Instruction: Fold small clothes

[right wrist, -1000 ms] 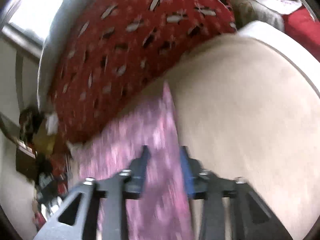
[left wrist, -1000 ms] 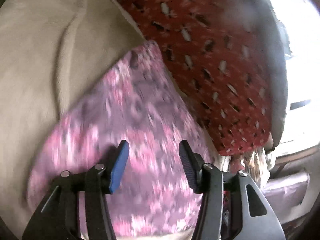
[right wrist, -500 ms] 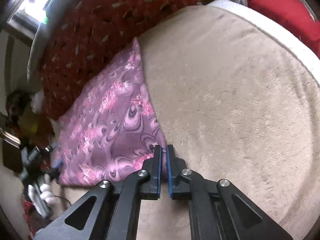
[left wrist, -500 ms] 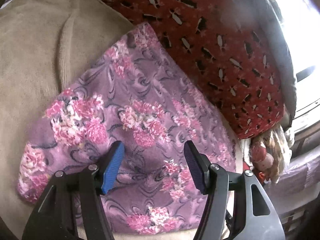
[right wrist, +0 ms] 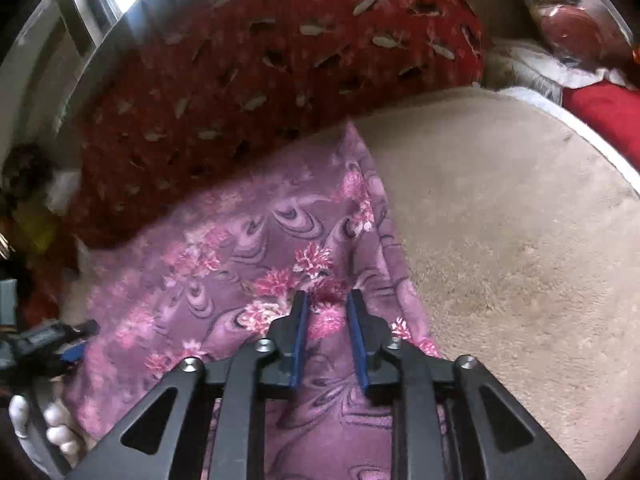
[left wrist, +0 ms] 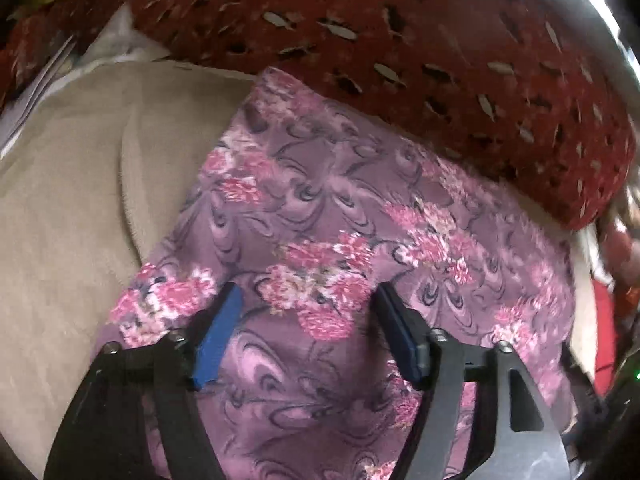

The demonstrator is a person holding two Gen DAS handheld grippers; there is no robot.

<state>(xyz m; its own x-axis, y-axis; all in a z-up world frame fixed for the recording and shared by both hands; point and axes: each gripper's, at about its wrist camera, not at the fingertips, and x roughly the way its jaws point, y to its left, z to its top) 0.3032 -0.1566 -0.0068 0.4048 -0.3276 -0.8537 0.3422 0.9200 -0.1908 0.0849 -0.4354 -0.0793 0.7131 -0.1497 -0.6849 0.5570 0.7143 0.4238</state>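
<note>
A purple cloth with pink flowers (left wrist: 340,220) lies flat on a beige blanket (left wrist: 72,184), its far edge against a red patterned pillow (left wrist: 440,40). My left gripper (left wrist: 308,300) is open and hovers over the cloth's near part, holding nothing. In the right wrist view the same cloth (right wrist: 224,248) lies left of centre. My right gripper (right wrist: 327,300) stands over its right edge with the jaws a little apart. A small bunch of cloth sits between the blue pads (right wrist: 299,332), not clamped.
The beige blanket (right wrist: 520,248) spreads to the right. The red pillow (right wrist: 260,60) lies behind the cloth. A red item (right wrist: 604,112) and a plastic bag (right wrist: 576,20) lie at far right. A white-gloved hand (right wrist: 44,432) on the left gripper shows at lower left.
The right gripper was shut at the cloth's near right corner; its jaws have now parted and it sits further over the cloth. The left gripper stayed open and shifted over the cloth.
</note>
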